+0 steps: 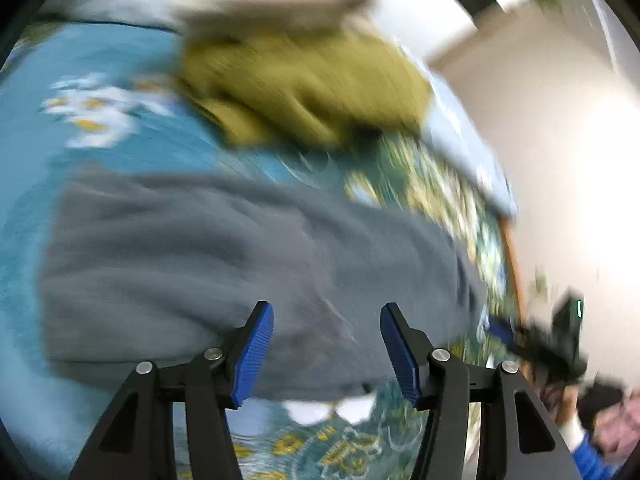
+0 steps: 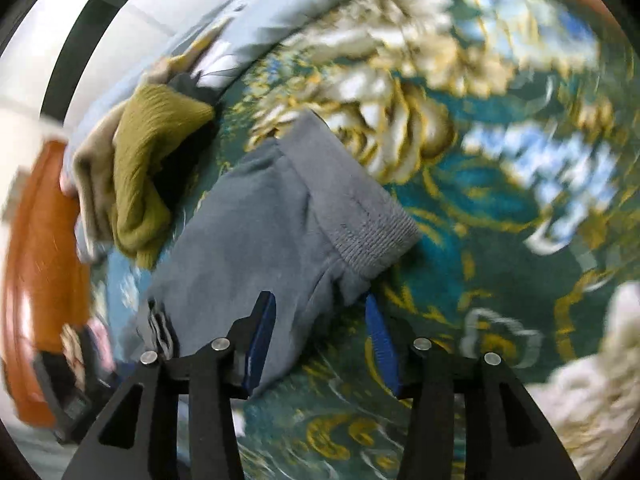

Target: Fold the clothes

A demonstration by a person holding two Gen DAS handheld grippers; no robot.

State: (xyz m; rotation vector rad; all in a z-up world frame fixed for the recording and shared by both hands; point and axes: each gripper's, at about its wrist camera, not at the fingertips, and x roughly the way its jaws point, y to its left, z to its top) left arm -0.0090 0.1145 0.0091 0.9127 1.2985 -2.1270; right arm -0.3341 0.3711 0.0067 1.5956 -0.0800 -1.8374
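Both claws, left claw point(image 1: 326, 350) and right claw point(image 2: 318, 344), stand released above the grey fleece garment point(image 2: 280, 216) on the floral bedspread point(image 2: 480, 240). Judged step: regrasping; next needs an edge pinch.

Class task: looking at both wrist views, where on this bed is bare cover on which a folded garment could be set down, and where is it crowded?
Free: the green floral bedspread right of the grey garment, and the teal stretch to its left in the left view. Crowded: the far side, where the olive knit and a beige garment are piled, seemingly touching the grey one. Both grippers hover open, empty.
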